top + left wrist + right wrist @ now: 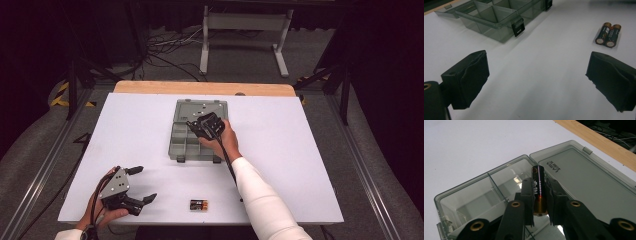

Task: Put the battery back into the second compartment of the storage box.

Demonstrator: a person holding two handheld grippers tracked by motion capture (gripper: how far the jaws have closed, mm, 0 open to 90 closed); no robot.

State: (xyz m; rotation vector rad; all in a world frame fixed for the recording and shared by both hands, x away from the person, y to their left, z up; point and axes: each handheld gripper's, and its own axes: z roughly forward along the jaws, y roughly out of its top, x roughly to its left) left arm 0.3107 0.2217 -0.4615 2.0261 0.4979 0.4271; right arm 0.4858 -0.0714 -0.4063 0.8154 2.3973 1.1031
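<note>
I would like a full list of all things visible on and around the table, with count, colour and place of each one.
organiser box: one, grey clear plastic, lid open, middle of the table
held battery: one, black and gold, gripped above the box
loose batteries: two, black and gold, side by side near the front edge
table: one, white top with a wooden far edge
white stand: one, on the floor behind the table
cables: several, black, on the floor behind
left gripper: one, black, open, front left
right gripper: one, black, over the box
sleeve: white, on the right arm
</note>
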